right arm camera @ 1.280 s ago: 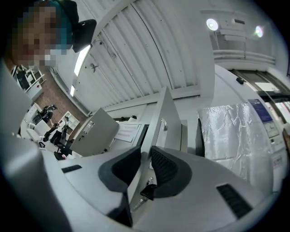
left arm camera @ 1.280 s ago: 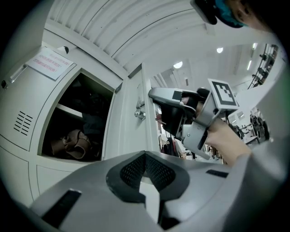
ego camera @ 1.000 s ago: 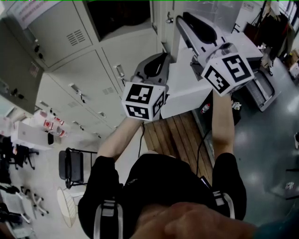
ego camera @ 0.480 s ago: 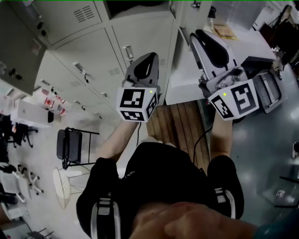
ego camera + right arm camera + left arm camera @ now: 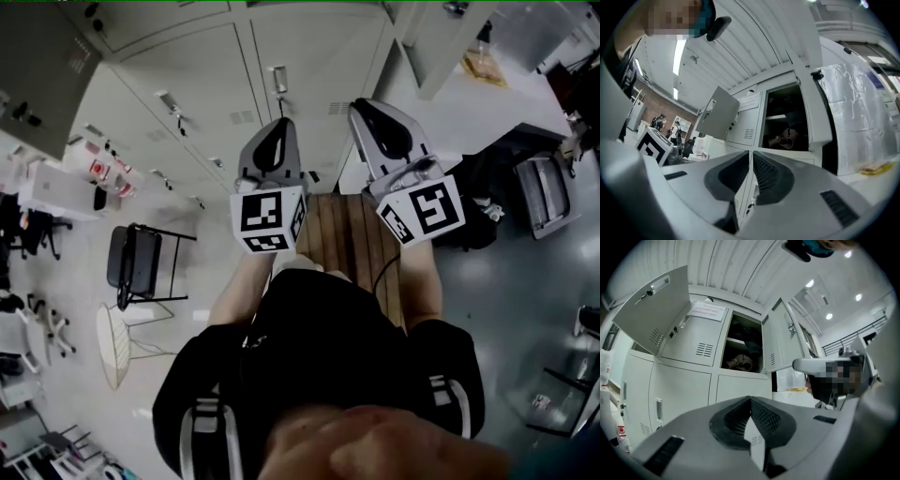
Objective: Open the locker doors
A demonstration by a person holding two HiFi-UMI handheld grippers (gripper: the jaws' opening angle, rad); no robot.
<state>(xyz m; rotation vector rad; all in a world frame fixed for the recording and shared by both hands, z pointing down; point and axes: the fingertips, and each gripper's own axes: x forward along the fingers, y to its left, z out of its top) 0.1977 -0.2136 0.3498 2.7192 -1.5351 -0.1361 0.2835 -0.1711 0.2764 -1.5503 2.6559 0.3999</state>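
2 doors done: both in the upper row. The far-left door (image 5: 656, 310) is swung out at 10 o'clock of the left gripper (image 5: 750, 399). The compartment door (image 5: 776, 348) stands out at 1 o'clock.
Open compartment (image 5: 743, 345): at 12 o'clock in the same view, w/ dark stuff inside, bags or shoes, can't tell which.
Left to do: the closed doors (image 5: 192, 70) in the rows below, at 11-12 o'clock of both tools in the head view. My read is part done, prob. under half, as more of the bank runs out of frame.
Nearest target: the closed door w/ handle (image 5: 278, 80), just ahead of the left gripper at 12 o'clock. Not touched.
Door axis: long axis upright. Closed ones lie flush in the bank, faces toward the person. The 2 open ones are turned out from it on an upright edge.
Left gripper state: jaws fully together, nothing in them.
Right gripper (image 5: 751, 153): jaws have just been closing, now only a sliver apart. Nothing between them, no door gripped.
Spacing: the 2 grippers sit side by side, aimed at the bank, clear of it.
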